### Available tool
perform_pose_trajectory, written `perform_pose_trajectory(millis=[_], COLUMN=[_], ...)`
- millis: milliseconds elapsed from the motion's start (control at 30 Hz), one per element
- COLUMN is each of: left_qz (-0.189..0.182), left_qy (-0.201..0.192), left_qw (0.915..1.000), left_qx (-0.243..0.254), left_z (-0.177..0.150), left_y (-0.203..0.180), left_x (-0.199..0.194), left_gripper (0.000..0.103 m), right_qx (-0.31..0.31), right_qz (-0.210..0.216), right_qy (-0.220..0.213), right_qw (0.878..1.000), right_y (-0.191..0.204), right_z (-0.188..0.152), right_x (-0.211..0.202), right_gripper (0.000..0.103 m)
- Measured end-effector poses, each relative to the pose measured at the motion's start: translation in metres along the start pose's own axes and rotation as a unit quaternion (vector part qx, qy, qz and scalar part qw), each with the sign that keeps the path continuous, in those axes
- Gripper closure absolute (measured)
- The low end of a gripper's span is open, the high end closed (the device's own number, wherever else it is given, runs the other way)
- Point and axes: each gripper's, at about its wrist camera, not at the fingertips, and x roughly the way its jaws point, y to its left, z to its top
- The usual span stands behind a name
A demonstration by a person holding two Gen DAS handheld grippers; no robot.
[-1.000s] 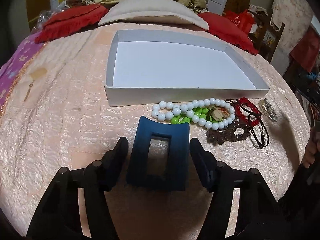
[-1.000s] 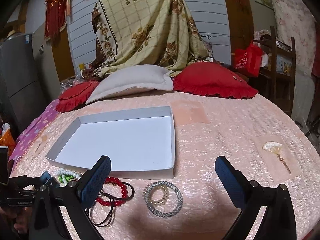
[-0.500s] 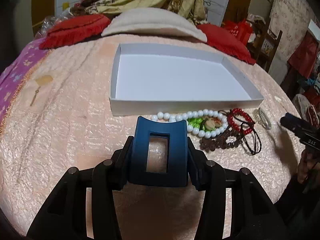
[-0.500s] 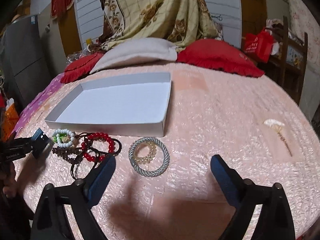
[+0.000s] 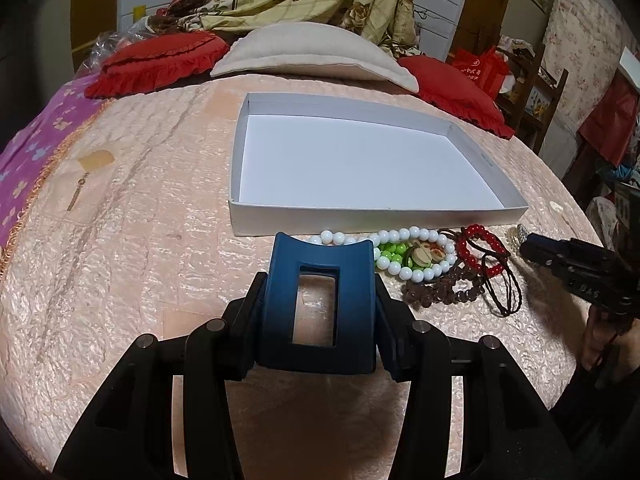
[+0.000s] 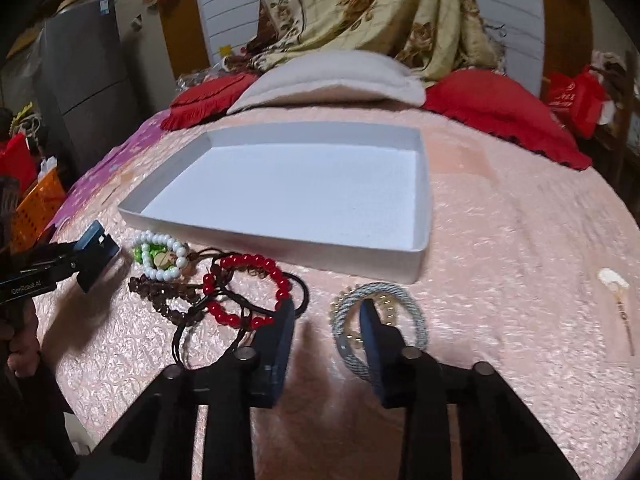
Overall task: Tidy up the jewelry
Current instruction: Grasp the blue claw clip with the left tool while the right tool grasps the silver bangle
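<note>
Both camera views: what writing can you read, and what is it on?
"DAS": side of the right hand-held gripper, whose jaws have just been closing around the silver bangle's edge.
"GenRobot.AI", probably: side of the left hand-held gripper, just closed on a blue hair clip.
Red bag: white characters, too small to read.
Box wall: tiny print, unreadable.
</note>
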Motion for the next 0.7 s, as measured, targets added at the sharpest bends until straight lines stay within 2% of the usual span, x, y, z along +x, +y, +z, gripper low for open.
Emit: perform_pose_trajectory(millis=[100,300,400,500,700], left_qz=[0.0,0.007,0.008,0.007,0.007], left_qy=[0.003,0.009,0.009,0.009,0.01], left_qw=[1.0,0.9999,0.9999,0.9999,0.9999], left_qx=[0.003,0.01,0.011,0.012,0.011], left_z=[-0.001,-0.005,-0.005,-0.006,-0.006], left_y=[-0.001,-0.005,-0.006,-0.006,-0.005], left_x=[0.002,0.005,0.006,0.006,0.006], left_gripper=[0.056,0.056,0.056,0.056,0.056], right_qx=[-0.011,-0.004,-0.001,0.008,0.016], right_qz=[-0.014,-0.015,-0.015,-0.013,0.008], right_qy=[0.02,0.022,0.019,0.018,-0.018], right_qw=[1.0,1.0,1.0,1.0,1.0], right_y=[0.004,0.002,0.001,-0.004,-0.003], right_z=[-0.002,-0.003,-0.004,-0.005,-0.003], right_x=[0.009,0.011,0.01,0.009,-0.007], right_gripper=[0.075,0.075,0.08,0.094,0.096])
